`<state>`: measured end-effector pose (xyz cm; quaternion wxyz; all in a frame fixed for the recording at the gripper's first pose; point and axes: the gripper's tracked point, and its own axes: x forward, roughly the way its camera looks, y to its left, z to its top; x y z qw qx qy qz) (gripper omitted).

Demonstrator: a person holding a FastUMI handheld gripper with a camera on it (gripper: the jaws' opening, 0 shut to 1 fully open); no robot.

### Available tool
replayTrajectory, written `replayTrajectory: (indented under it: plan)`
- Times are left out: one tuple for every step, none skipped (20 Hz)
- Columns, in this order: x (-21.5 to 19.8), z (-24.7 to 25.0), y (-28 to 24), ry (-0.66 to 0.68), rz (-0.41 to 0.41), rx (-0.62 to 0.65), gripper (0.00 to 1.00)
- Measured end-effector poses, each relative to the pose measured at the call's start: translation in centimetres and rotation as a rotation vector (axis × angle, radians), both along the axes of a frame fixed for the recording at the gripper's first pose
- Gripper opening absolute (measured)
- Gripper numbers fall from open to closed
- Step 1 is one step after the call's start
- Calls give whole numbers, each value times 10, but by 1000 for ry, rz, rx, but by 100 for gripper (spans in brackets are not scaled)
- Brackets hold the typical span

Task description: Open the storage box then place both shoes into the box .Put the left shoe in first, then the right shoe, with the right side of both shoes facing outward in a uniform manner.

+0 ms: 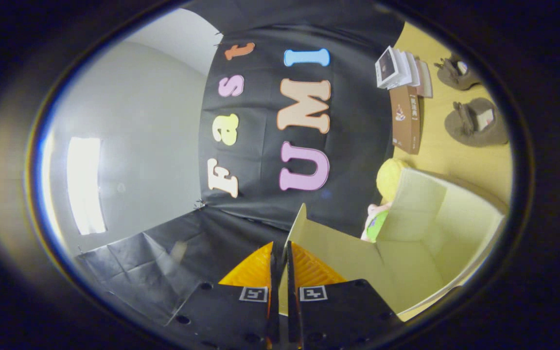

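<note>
In the gripper view, the gripper (278,265) is clenched on the thin lid flap (328,248) of the storage box (435,233), probably to swing it open. Both shoes (477,121) wait on the table (438,150), well apart from the box.

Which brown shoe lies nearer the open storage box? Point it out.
The larger-looking brown shoe, beside the storage box; the other shoe lies beyond it, by the books.
</note>
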<state>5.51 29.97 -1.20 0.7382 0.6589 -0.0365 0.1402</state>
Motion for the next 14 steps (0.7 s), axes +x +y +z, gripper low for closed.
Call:
replayTrajectory:
  plan:
    - [2, 3, 16, -1, 11, -2, 10]
    - [2, 5, 33, -3, 21, -3, 10]
    - [3, 5, 50, -1, 32, -5, 10]
    - [5, 4, 67, 1, 45, -8, 10]
    - [6, 1, 83, 4, 55, -16, 10]
    - [5, -1, 100, 8, 65, -27, 10]
    - [5, -5, 115, 11, 76, -39, 10]
    - [6, -11, 128, 16, 84, -49, 10]
    - [7, -17, 141, 22, 91, -56, 10]
    - [9, -25, 154, 29, 99, -61, 10]
    - [11, -34, 166, 38, 108, -71, 10]
    - [12, -41, 178, 46, 119, -87, 10]
    - [12, -50, 191, 56, 135, -107, 10]
    - [13, -59, 203, 68, 146, -130, 10]
